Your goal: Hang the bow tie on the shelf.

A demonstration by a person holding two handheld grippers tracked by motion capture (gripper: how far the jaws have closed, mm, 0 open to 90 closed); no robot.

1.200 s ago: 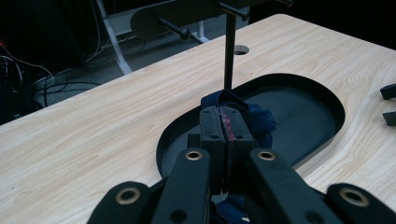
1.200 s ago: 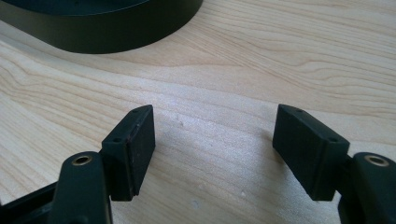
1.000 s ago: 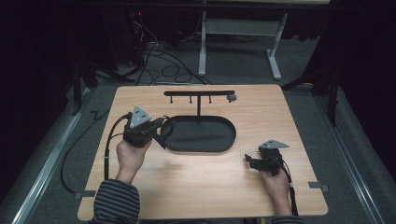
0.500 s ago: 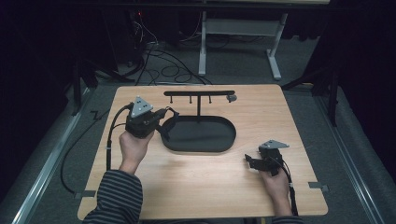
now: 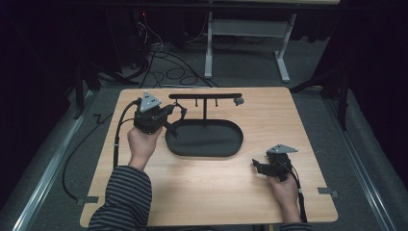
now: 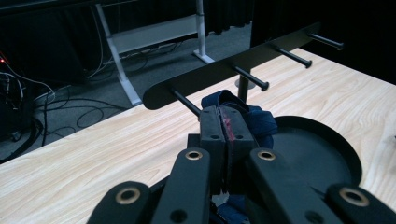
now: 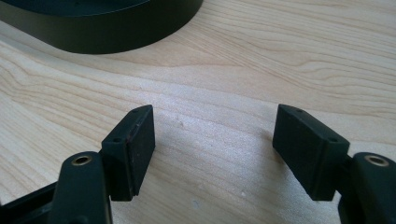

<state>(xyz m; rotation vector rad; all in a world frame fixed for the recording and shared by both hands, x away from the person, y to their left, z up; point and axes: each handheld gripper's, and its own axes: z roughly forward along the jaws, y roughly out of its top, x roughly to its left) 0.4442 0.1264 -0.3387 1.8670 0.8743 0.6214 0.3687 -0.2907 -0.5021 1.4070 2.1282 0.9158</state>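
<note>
Dark-blue cloth strap (image 6: 252, 119) pinched betw. the closed jaws of L hand-held gripper (image 6: 229, 135), held above tabletop (image 5: 192, 192) just short of the end peg (image 6: 187, 103) on the black peg rack (image 5: 206, 96), beside left rim of the black oval tray (image 5: 204, 153). R hand-held gripper (image 7: 215, 149) jaws wide apart w/ nothing betw. them, low over bare wood nr tray's right end, well apart from L.
</note>
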